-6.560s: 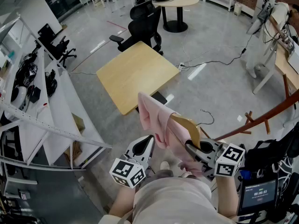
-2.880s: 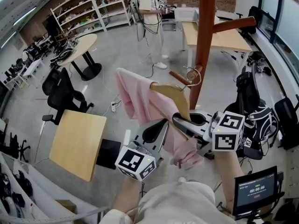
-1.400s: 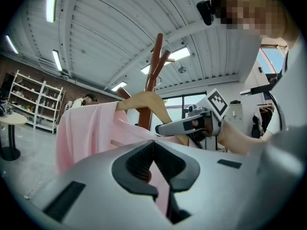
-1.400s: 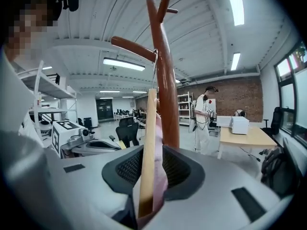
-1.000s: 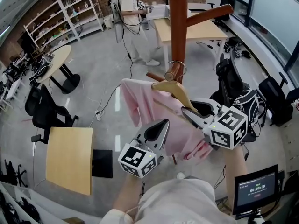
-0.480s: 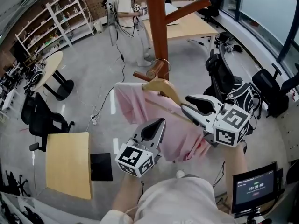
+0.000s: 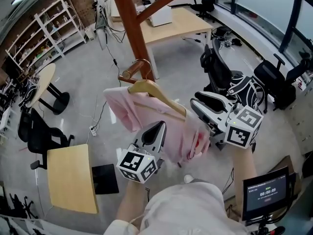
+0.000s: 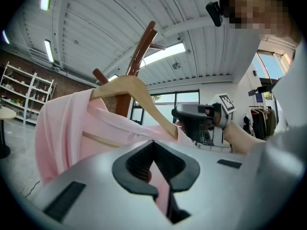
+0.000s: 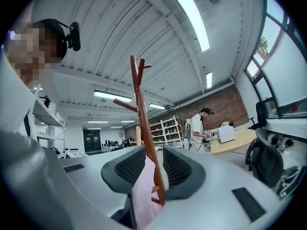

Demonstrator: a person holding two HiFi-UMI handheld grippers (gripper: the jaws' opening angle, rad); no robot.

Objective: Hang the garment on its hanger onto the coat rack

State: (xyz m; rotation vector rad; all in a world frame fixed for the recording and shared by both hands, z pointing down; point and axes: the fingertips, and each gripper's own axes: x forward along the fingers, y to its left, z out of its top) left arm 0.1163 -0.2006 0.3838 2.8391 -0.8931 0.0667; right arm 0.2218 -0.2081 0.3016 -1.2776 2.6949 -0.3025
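1. Hook (image 7: 143,62) of hanger (image 7: 157,96) is looped over low peg (image 7: 126,75) of rack (image 7: 128,18), upper centre of head view; garment (image 7: 124,109) draped on it.
2. Hanger runs down-right toward right gripper (image 7: 195,101), the nearer one: jaws apart, garment loose in gap. Backing out along that line should clear it.
3. Left gripper (image 7: 159,127) below: jaws closed, tips against garment.

head: steeply down | gripper views: upward, close | shared: coat rack (image 7: 128,23)
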